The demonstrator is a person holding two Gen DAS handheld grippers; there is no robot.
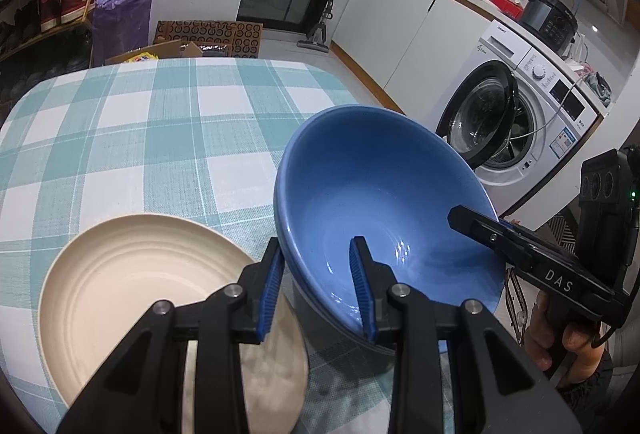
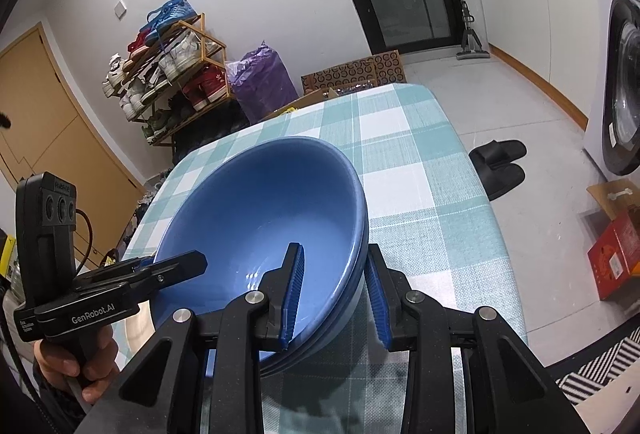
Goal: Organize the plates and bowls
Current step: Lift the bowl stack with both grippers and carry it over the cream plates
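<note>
Left wrist view: the left tongs (image 1: 318, 288) pinched the near rim of the blue bowls (image 1: 372, 194), one blue pad outside the wall and the other inside. The bowls were two, nested, and tilted with the mouth turned toward the camera, above the checked tabletop (image 1: 160, 122). Whether the base touched the cloth could not be told. Just to the left of the bowls a cream plate (image 1: 120, 282) lay flat on the tabletop, partly hidden by the tongs. On the bowls' right rim the right tongs (image 1: 476, 224) gripped as well, with a hand (image 1: 560, 346) on their handle. A washer (image 1: 516, 122) with its door open stood beyond the tabletop's right edge.

Right wrist view: the right tongs (image 2: 334, 292) pinched the right rim of the bowls (image 2: 260, 202), one pad inside and one outside. The double rim of the nested pair showed plainly here. The left tongs (image 2: 180, 266) clamped the opposite rim, and a hand (image 2: 80, 366) held them from below. The bowls hung over the near part of the tabletop (image 2: 420, 202). A shoe rack (image 2: 168, 74) stood against the far wall and slippers (image 2: 500, 164) lay on the floor.
</note>
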